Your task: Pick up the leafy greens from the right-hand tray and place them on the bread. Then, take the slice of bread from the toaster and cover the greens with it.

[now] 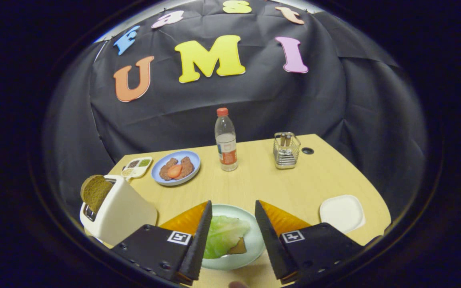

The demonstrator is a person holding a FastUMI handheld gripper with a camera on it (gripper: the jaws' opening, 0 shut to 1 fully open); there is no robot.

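Note:
A pale leaf of greens point(224, 234) lies on a brown slice of bread point(238, 248), whose corner pokes out from under it. Both rest on a light green plate point(230, 262) on the wooden table. My gripper point(233, 203) is open above this plate, one finger on each side of the leaf and touching nothing. To the left of my fingers stands a white toaster point(118, 212). A dark slice of bread point(94, 192) sticks up out of its slot. A white tray point(341, 212) sits to the right of my fingers.
Beyond the fingers stand a blue plate point(176, 168) with meat and a tomato slice, a small condiment tray point(136, 167), a red-capped water bottle point(225, 142) and a metal basket point(286, 151). The table's right edge runs just past the white tray.

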